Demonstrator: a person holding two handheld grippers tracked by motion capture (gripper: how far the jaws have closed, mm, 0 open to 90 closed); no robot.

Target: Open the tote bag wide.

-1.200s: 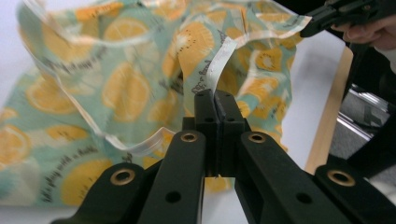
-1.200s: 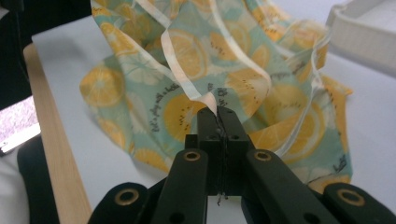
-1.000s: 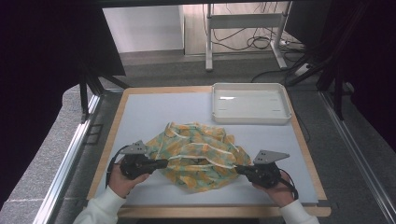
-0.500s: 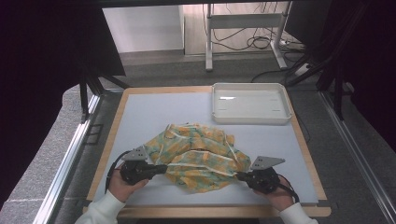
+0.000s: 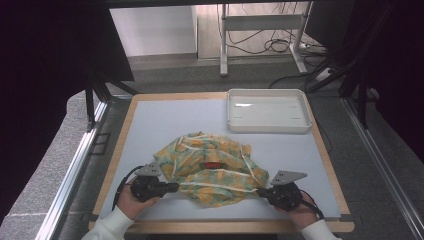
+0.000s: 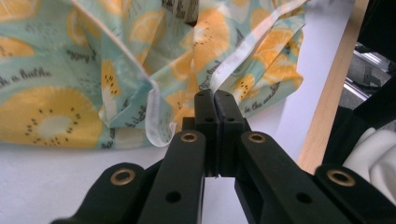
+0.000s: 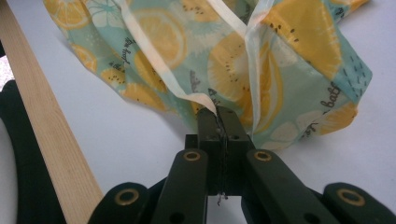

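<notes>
So the table (image 5: 150, 130) has a fruit-print cloth (image 5: 210, 167) bunched up near the front edge, with a white tray (image 5: 268, 125) sitting well apart at the back right. Looks like the step here is spreading the cloth flat. My take on doing it well: pull the two held spots apart evenly and low over the table, so the white-trimmed hem goes taut without yanking out of either pinch. Pose-wise, both forearms come in from the front edge, grippers lying about level and pointing inward at each other. Left gripper (image 6: 215, 100) is pressed together on the white hem at the cloth's left side; right gripper (image 7: 217, 119) is pinching the hem at its right side.
</notes>
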